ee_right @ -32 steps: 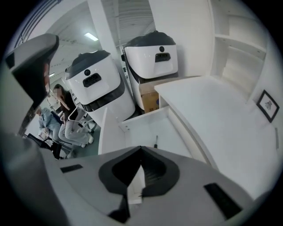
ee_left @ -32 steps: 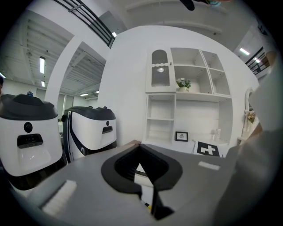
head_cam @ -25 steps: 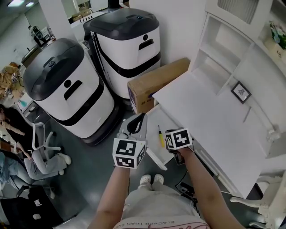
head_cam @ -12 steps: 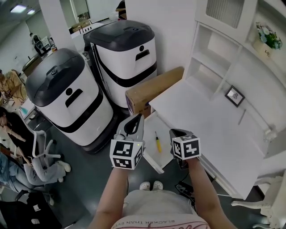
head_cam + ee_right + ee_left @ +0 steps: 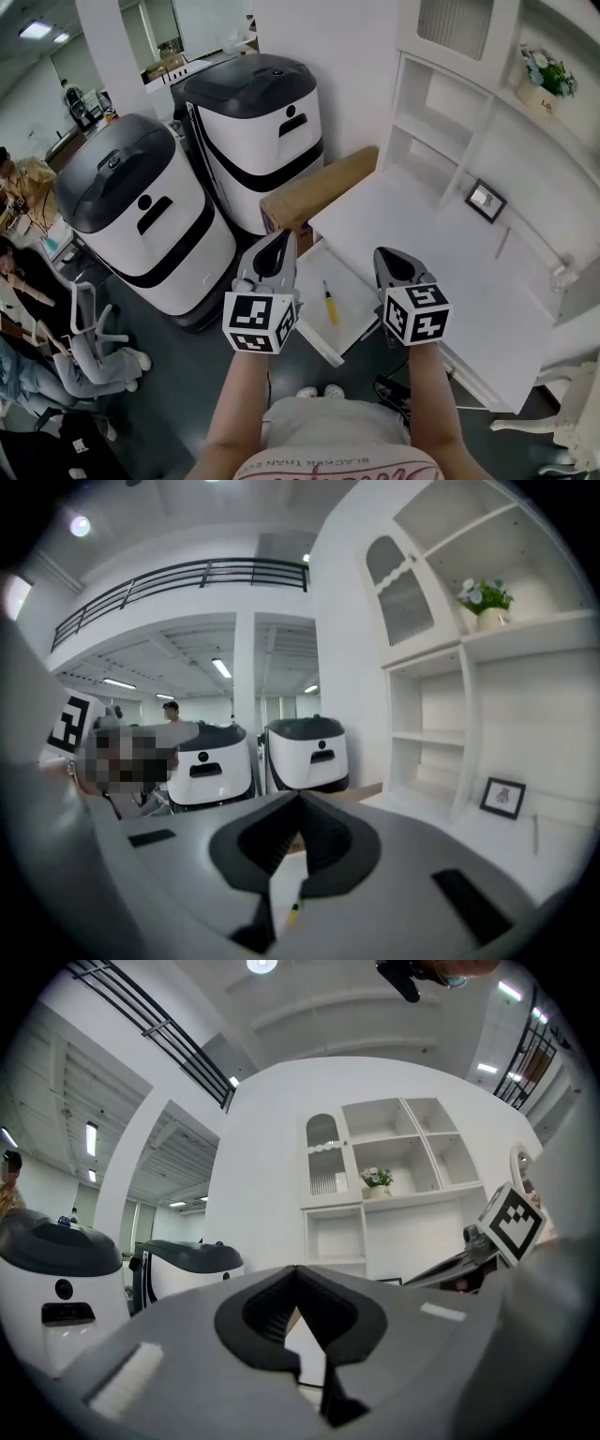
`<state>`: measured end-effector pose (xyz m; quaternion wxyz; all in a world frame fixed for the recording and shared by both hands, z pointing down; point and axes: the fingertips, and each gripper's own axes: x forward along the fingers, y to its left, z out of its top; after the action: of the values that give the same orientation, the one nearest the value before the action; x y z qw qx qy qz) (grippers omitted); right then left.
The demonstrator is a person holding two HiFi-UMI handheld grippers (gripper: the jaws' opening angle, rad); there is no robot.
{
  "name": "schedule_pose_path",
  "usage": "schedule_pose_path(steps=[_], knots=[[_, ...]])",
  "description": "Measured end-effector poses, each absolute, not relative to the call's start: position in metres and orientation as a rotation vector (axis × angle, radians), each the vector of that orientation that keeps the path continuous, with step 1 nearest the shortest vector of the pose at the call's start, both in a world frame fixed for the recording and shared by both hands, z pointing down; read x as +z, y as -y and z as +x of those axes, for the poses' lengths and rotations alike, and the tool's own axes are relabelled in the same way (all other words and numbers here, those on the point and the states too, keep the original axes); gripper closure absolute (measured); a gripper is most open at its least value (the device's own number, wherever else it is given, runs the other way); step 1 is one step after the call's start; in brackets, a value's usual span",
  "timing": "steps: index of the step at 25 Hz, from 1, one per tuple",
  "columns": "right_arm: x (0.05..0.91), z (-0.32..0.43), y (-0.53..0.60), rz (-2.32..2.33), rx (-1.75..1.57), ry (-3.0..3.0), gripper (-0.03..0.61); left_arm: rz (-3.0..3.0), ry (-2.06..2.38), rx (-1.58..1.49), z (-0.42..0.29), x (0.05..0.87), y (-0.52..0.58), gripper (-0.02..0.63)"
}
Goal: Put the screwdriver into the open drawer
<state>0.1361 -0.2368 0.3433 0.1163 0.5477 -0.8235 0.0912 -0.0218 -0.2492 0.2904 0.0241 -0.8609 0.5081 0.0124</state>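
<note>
Both handheld grey grippers are clamped fully shut with nothing in them. The left gripper (image 5: 277,246) and the right gripper (image 5: 383,257) hover above the open white drawer (image 5: 349,281), one at each side. The yellow-handled screwdriver (image 5: 329,303) lies inside the drawer, between them. The drawer juts out from a white desk (image 5: 422,244). A long brown cardboard box (image 5: 314,192) sits just beyond the drawer.

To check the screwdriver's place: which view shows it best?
The head view: the whole screwdriver lies in the open drawer. The right gripper view shows only a yellow sliver; the left gripper view shows nothing of it.
</note>
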Motion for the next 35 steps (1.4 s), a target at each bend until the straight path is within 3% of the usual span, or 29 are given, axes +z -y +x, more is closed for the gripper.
schedule_pose_path(steps=[17, 35], knots=[[0.233, 0.141, 0.216, 1.816, -0.291, 2.51, 0.572, -2.527, -1.491, 0.129, -0.033, 0.231, 0.241, 0.609], [0.216, 0.136, 0.216, 1.835, -0.364, 2.474, 0.572, -2.512, -1.488, 0.163, -0.044, 0.217, 0.246, 0.609]])
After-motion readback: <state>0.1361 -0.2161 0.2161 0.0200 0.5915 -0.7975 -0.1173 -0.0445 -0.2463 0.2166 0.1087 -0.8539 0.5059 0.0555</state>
